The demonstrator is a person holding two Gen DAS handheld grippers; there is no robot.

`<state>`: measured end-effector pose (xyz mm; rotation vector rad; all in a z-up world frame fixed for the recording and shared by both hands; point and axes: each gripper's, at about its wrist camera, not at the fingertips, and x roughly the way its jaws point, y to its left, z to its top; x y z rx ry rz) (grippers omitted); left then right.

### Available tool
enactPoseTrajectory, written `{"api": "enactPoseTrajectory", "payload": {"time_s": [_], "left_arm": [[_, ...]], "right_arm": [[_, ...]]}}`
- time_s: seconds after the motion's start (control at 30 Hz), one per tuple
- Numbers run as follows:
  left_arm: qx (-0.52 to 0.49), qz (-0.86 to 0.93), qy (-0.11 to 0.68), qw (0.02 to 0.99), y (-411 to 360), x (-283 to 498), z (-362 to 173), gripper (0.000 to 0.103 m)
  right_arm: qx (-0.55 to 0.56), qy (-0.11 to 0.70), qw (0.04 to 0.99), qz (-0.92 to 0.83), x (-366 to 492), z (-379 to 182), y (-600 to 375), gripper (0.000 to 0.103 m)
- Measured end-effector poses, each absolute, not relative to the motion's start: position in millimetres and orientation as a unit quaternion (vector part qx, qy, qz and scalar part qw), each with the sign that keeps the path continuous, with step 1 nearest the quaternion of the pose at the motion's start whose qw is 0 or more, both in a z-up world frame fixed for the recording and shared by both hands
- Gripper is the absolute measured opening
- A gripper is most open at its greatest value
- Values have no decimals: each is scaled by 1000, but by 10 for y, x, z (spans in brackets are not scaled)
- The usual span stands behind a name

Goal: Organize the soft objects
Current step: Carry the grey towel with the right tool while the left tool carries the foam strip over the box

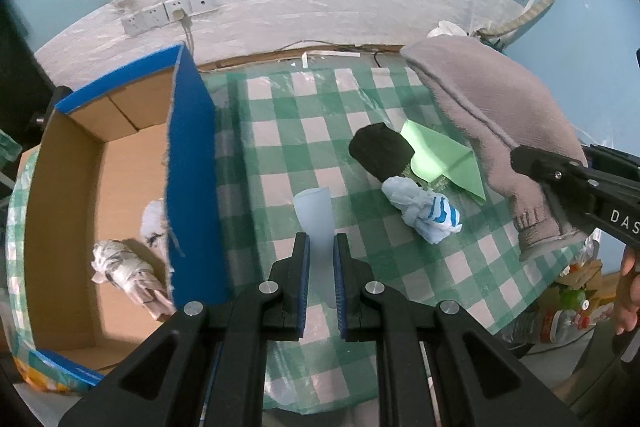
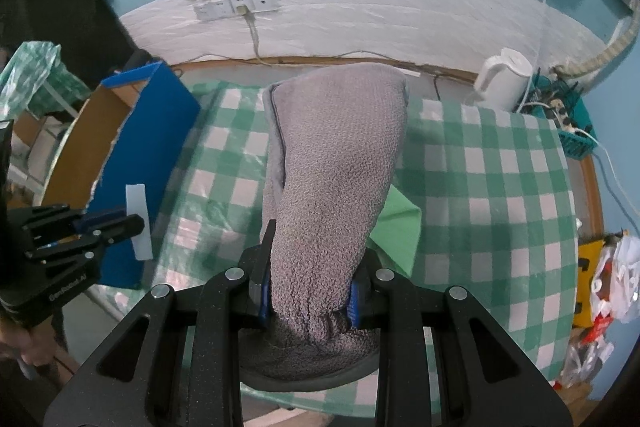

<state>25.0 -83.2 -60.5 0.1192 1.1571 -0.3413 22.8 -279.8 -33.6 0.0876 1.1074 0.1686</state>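
Note:
My left gripper [image 1: 321, 247] is shut on a pale blue-white flat soft piece [image 1: 316, 227] and holds it above the checked table, right of the blue cardboard box [image 1: 192, 163]. It also shows in the right wrist view [image 2: 139, 219]. My right gripper [image 2: 310, 267] is shut on a grey knitted slipper [image 2: 340, 163], held above the table; the slipper shows in the left wrist view [image 1: 492, 131] too. On the table lie a black soft lump [image 1: 380, 149], a green cloth [image 1: 444, 157] and a white-blue knotted cloth [image 1: 424, 213]. A rolled pale cloth [image 1: 128, 271] lies inside the box.
The green-white checked tablecloth [image 1: 288, 155] covers the table. A white kettle [image 2: 504, 77] and a teal basket with cables [image 2: 576, 139] stand at the far right corner. Wall sockets [image 1: 172, 11] sit behind. Bags and bottles [image 2: 608, 287] lie beyond the right edge.

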Motion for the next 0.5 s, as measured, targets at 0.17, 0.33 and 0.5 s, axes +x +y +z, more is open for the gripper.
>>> {"api": "enactPoseTrajectory", "payload": {"time_s": [0.17, 0.33, 0.5], "left_arm": [[53, -157, 538, 826, -690, 256, -533, 12], [41, -144, 538, 830, -515, 287, -493, 12], [34, -136, 535, 833, -362, 303, -452, 12]], "right_arm": [[38, 522, 847, 94, 279, -268, -2607, 26], [30, 518, 848, 108, 318, -200, -2418, 26], [25, 515, 848, 121, 351, -144, -2235, 26]]}}
